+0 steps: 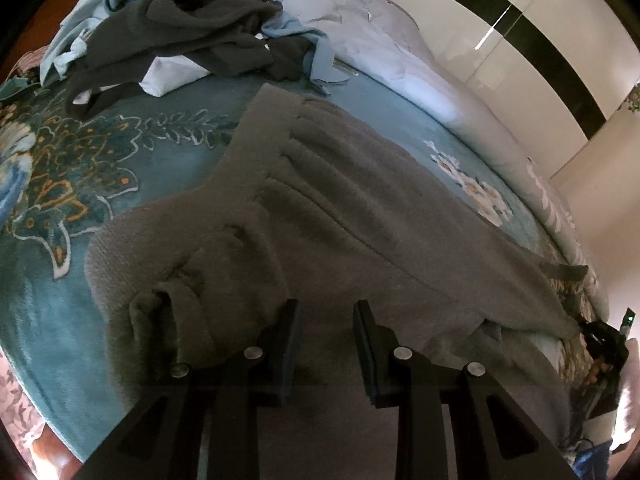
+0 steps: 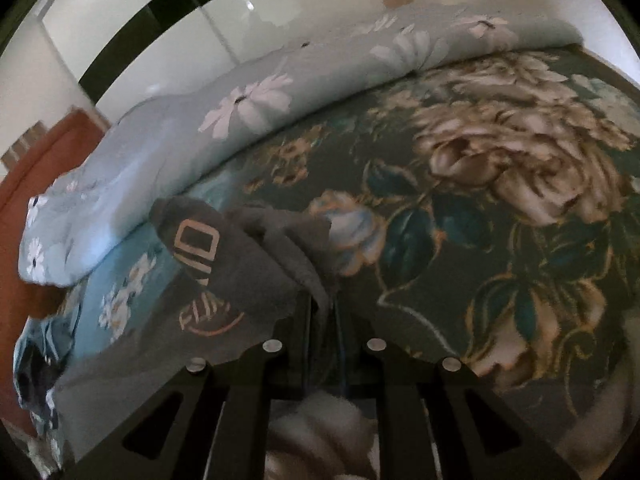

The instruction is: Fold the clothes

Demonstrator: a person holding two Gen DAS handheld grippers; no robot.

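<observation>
Right wrist, tool (image 2: 324, 312) pinching grey sweatpants (image 2: 248, 264)

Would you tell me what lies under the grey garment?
The grey garment lies on a teal floral blanket, visible around its edges. Anything else beneath it is covered.

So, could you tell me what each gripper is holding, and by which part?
Right gripper pinches the grey garment by a bunched edge; left gripper is open, holding nothing.
</observation>
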